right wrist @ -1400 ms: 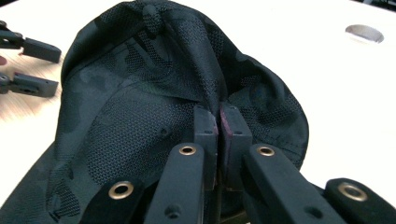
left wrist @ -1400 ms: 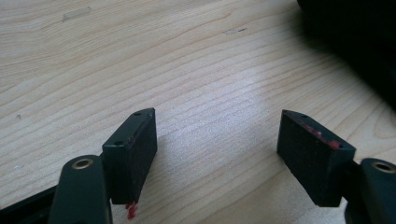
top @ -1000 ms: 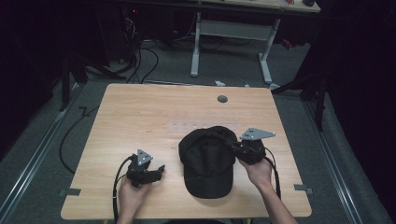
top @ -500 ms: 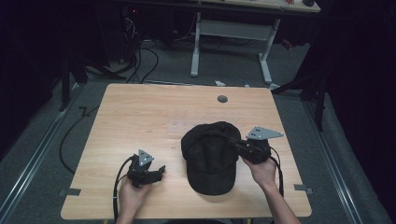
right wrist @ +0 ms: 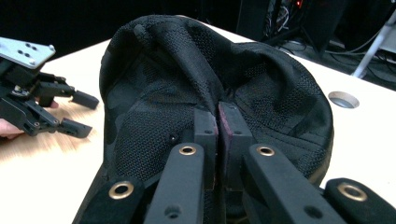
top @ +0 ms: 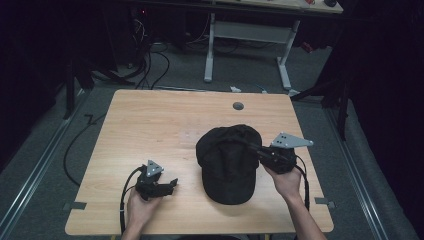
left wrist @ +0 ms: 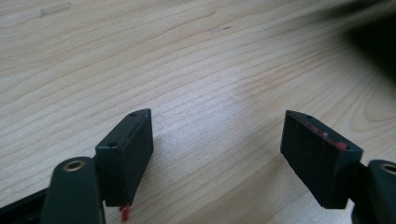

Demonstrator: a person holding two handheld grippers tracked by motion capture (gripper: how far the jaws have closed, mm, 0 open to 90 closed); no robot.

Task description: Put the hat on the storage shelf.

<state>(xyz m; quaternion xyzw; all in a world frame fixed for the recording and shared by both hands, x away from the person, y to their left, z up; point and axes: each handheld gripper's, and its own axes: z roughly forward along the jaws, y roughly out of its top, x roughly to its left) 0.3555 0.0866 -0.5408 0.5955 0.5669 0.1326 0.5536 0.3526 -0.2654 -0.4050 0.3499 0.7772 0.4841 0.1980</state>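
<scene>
While pinching the cap's (right wrist: 219,84) crown fabric in the right hand-held gripper (right wrist: 218,122), shut tight on it, lifting slowly and keeping the fold deep between the pads. Leaving the left hand-held gripper (left wrist: 217,154) open, resting beside the cap on the bench (top: 150,125).

Black mesh baseball cap (top: 227,160) sits on the light wooden table (top: 150,125), right of centre, toward the near edge, brim pointing at the person. Right gripper (top: 248,146) is at the cap's right side, jaws pinched together on a fold of crown fabric (right wrist: 218,105). Left gripper (top: 172,185) is well left of the cap, low over bare tabletop near the front edge, jaws spread with nothing between them. Round grey cable grommet (top: 238,106) lies in the tabletop behind the cap, near the far edge.
</scene>
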